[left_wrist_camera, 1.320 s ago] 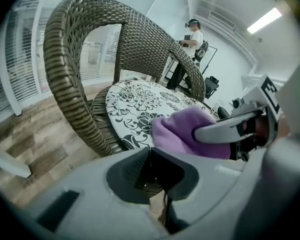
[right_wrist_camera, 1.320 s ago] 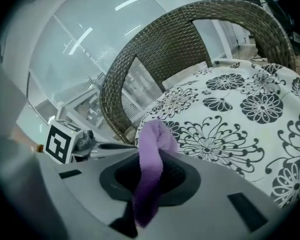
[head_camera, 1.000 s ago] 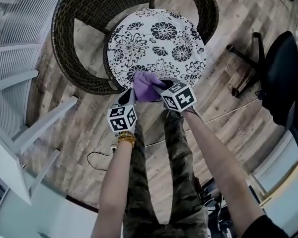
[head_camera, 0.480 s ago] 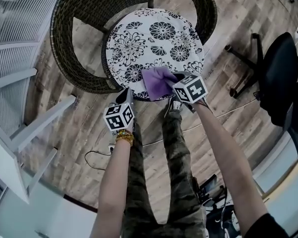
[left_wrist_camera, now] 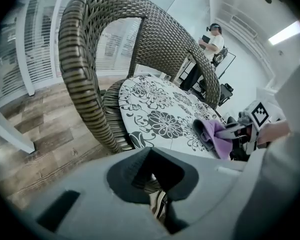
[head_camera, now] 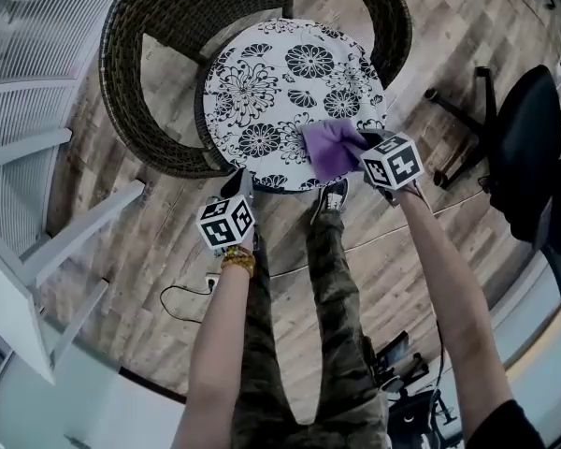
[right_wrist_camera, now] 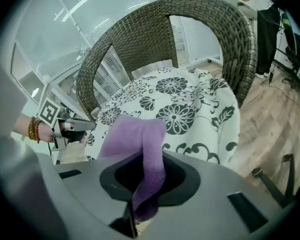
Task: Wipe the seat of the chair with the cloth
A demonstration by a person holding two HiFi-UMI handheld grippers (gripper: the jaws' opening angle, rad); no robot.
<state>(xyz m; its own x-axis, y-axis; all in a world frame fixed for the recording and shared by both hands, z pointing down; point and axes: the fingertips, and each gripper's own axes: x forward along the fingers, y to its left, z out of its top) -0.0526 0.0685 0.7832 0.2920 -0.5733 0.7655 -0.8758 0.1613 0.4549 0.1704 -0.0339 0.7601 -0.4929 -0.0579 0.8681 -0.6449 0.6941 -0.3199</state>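
Observation:
The chair has a round seat cushion [head_camera: 280,82] with a black flower print inside a dark wicker back [head_camera: 159,26]. A purple cloth [head_camera: 327,148] lies on the seat's front right edge, with my right gripper [head_camera: 357,150] shut on it. In the right gripper view the cloth [right_wrist_camera: 142,144] hangs folded between the jaws above the seat [right_wrist_camera: 195,101]. My left gripper [head_camera: 236,185] hovers off the seat's front left edge, shut and holding nothing. The left gripper view shows the seat [left_wrist_camera: 160,109], the cloth [left_wrist_camera: 217,136] and the right gripper [left_wrist_camera: 240,131].
A black office chair [head_camera: 528,148] stands to the right on the wood floor. White rails and a white frame [head_camera: 56,241] fill the left side. My legs and a shoe [head_camera: 332,196] are just below the seat. A cable [head_camera: 182,293] lies on the floor. A person [left_wrist_camera: 212,39] stands far off.
My right gripper has slid the cloth to the right along the seat's front edge, from front centre to front right. The left gripper has barely moved.

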